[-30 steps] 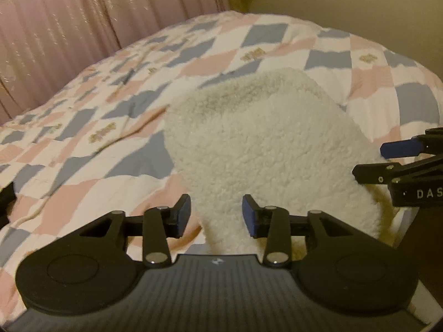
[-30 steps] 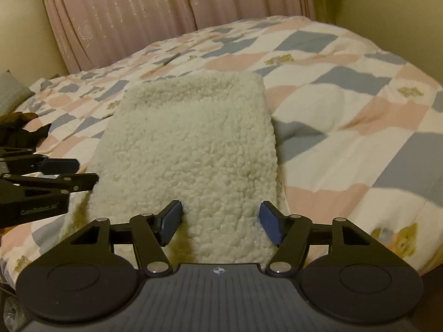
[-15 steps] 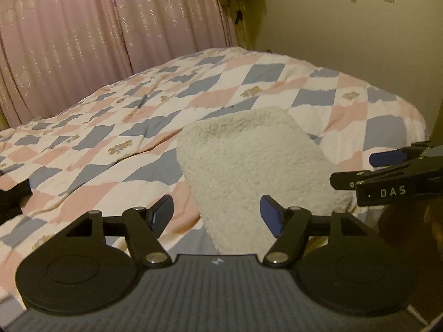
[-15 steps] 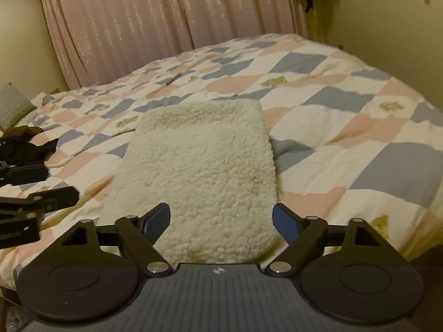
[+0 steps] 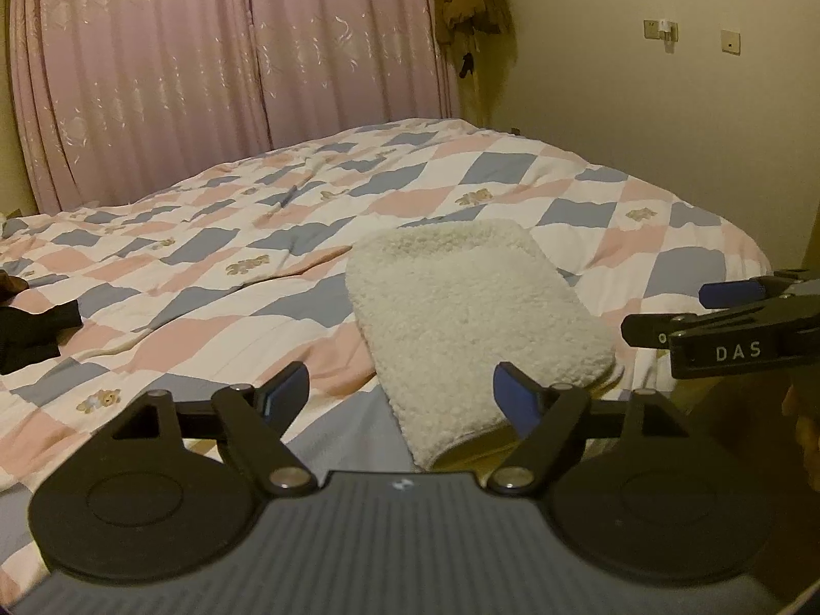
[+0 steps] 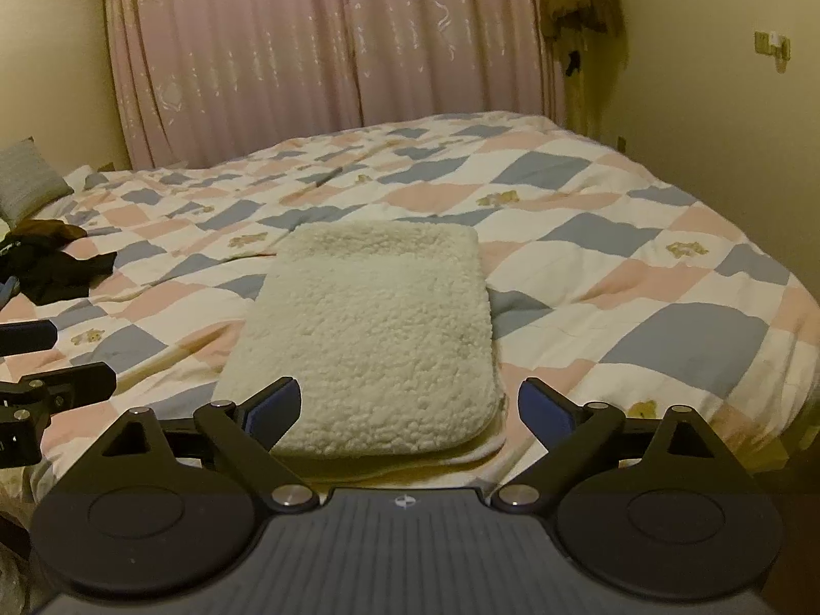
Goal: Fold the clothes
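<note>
Both grippers have drawn back (jaws spread); fleece (image 6: pixel 366 338) lies folded on quilt (image 6: pixel 640 277).

Both wrist cameras sit low near the foot of the bed, facing the pink curtains (image 6: pixel 333 51) across the checked quilt (image 5: pixel 179 266). The left view looks from left of the folded fleece garment (image 5: pixel 471 307), the right view squarely behind it; both share it.

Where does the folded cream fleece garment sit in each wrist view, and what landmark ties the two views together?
Left wrist: the fleece garment lies right of centre on the quilt, beyond the open left gripper.
Right wrist: it lies at centre, ahead of the open right gripper.
Shared landmark: the pink curtains behind the bed.
</note>
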Motion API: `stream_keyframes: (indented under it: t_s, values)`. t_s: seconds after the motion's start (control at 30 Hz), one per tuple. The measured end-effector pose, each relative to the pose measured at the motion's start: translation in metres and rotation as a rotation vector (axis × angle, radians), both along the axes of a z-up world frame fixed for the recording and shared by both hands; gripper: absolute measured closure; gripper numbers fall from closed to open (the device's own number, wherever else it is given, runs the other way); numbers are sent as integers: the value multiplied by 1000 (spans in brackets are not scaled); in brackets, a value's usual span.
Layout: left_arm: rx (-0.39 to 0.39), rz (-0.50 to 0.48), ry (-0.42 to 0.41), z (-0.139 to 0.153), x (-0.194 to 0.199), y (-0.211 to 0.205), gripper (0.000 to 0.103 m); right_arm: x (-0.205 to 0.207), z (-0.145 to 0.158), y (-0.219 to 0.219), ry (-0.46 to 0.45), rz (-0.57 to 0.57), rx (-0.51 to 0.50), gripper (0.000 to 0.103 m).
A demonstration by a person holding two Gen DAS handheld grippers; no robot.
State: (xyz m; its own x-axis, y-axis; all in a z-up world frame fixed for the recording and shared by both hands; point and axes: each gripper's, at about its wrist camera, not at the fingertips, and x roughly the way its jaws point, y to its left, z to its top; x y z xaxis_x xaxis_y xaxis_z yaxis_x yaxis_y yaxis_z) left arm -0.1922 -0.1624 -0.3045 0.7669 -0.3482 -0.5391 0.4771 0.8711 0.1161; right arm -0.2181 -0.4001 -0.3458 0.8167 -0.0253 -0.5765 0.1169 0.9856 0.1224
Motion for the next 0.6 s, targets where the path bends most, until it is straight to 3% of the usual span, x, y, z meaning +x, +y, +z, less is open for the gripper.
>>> stream_keyframes:
  t_s: [0.27, 0.6]
  values:
    - [-1, 4, -7, 2, -7, -2, 25, -12, 5, -4, -26, 7, 7, 5]
    - [-3, 42, 45, -6, 21, -6, 22, 10, -12, -23, 16, 19, 49, 5]
